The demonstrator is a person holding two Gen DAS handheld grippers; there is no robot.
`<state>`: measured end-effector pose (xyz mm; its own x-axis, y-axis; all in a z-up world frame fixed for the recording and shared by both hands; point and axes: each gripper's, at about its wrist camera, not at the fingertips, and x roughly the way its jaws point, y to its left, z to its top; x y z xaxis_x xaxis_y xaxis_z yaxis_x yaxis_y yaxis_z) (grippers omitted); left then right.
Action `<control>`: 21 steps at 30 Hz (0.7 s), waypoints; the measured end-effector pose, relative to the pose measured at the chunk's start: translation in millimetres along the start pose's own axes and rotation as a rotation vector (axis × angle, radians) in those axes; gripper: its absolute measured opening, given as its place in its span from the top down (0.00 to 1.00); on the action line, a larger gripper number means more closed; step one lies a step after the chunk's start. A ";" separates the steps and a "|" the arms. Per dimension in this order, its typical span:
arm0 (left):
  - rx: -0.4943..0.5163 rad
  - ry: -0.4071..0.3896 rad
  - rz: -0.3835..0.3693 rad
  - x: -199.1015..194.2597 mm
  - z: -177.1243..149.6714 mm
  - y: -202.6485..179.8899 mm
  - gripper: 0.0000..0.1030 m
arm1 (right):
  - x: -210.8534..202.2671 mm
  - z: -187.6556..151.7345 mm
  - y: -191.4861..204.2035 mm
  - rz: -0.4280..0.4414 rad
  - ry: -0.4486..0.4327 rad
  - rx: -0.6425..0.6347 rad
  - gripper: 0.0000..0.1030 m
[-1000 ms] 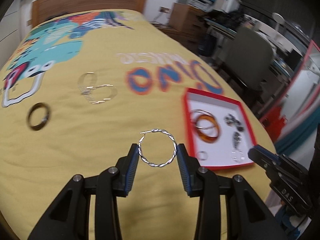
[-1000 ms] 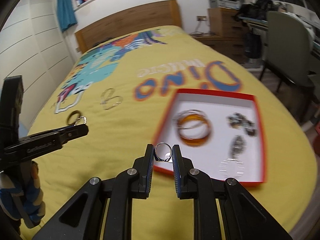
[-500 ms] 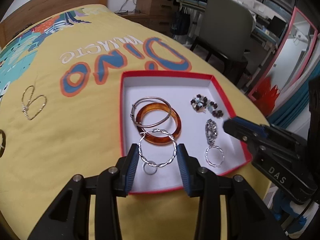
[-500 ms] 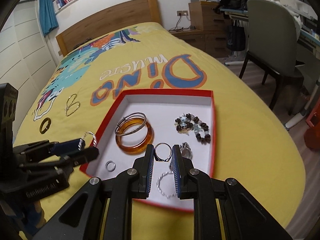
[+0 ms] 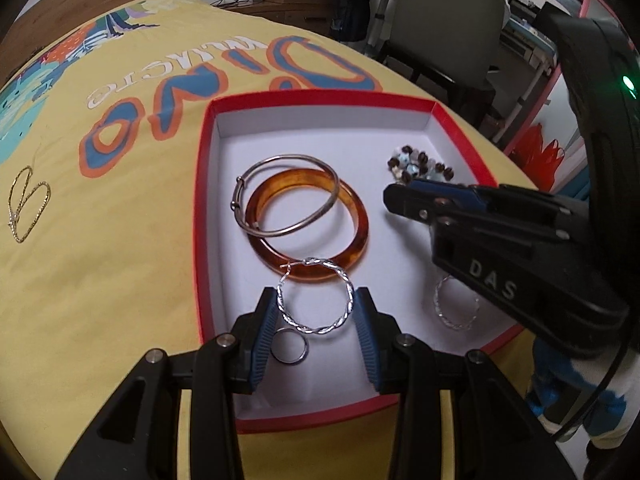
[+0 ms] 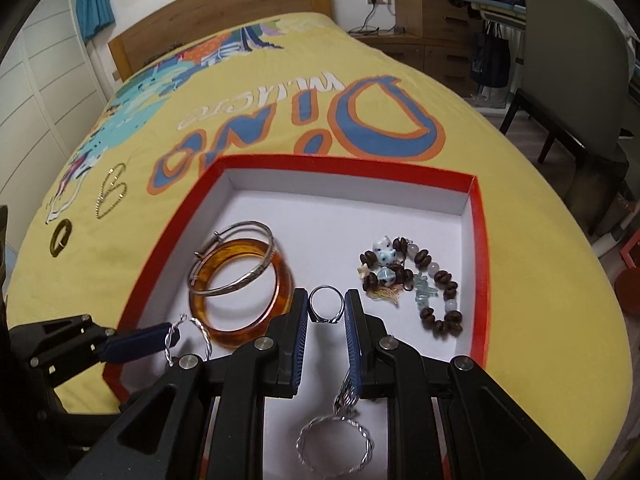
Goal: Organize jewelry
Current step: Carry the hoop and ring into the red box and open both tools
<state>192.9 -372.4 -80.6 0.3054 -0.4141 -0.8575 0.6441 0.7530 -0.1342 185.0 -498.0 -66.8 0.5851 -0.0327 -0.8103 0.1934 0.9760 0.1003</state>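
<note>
A red box [image 5: 202,208] with a white inside lies on the yellow bedspread; it also shows in the right wrist view [image 6: 478,240]. My left gripper [image 5: 316,312] is shut on a twisted silver hoop earring [image 5: 346,284], held above the box's near part. My right gripper [image 6: 326,312] is shut on a small silver ring [image 6: 320,292] over the box's middle. In the box lie an amber bangle [image 5: 352,208] with a silver bangle [image 5: 280,160] on it, a bead bracelet [image 6: 420,272], a second twisted hoop [image 5: 456,308] and a small ring [image 5: 290,350].
A gold chain necklace [image 5: 28,204] and a dark ring [image 6: 60,238] lie on the bedspread left of the box. A grey chair [image 6: 580,68] and a wooden dresser [image 6: 432,12] stand beyond the bed's right edge. The headboard [image 6: 220,12] is at the far end.
Both grippers have moved from over the bedspread to over the red box and lower toward it, each still holding its piece.
</note>
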 end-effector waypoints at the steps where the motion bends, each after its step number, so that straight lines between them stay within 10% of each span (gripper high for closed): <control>1: 0.007 0.000 0.002 0.9 -0.6 -0.9 0.65 | 3.9 0.3 -0.8 -0.005 0.009 -0.001 0.82; 21: 0.034 0.002 0.032 1.5 -3.2 -5.6 0.64 | 3.9 -6.2 -3.9 -0.024 0.005 0.001 0.81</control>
<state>187.5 -375.6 -82.7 0.3246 -0.3887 -0.8623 0.6572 0.7483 -0.0899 181.6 -500.6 -73.9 0.5760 -0.0550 -0.8156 0.2080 0.9748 0.0811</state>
